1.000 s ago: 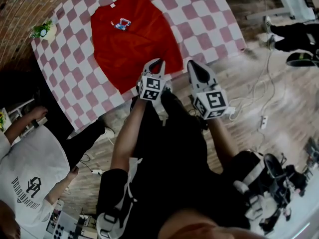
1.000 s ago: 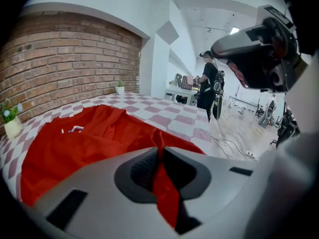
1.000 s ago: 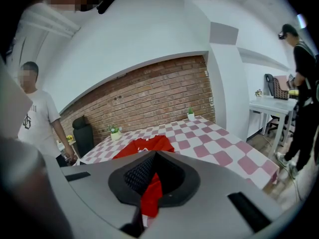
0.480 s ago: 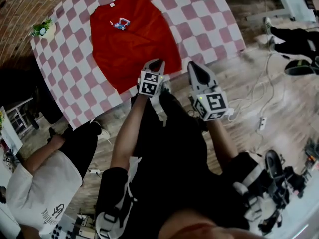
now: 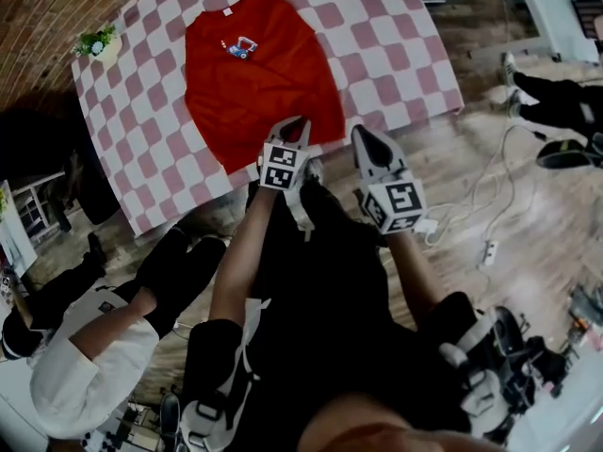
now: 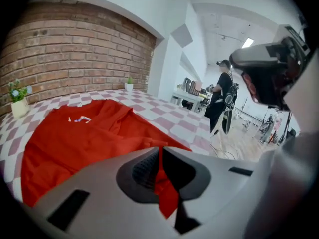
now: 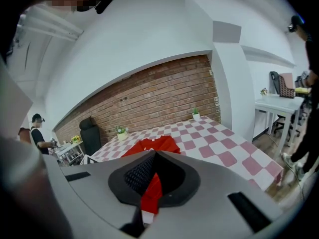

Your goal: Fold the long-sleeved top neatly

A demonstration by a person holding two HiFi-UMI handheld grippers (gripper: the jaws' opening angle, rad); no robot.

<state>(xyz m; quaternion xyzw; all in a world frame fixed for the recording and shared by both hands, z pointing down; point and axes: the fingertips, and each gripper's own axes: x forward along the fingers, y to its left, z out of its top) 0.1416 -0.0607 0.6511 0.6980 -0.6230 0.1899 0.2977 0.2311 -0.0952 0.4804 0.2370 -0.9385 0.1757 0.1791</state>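
Cloth of the red long-sleeved top (image 5: 256, 88) is caught in both your tongs: your left tongs (image 6: 160, 153) pinch its near hem, and your right tongs (image 7: 152, 158) are pressed together on a strip of the same red. The top lies flat on the checked bench (image 5: 400, 59), collar away from you, hem at the near edge

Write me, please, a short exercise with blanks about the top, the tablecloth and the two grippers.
The long-sleeved top is ___ in colour.
The tablecloth under it has a pink and white ___ pattern.
The left gripper and the right gripper are each ___ on the top's fabric.
Missing words: red; checked; shut.
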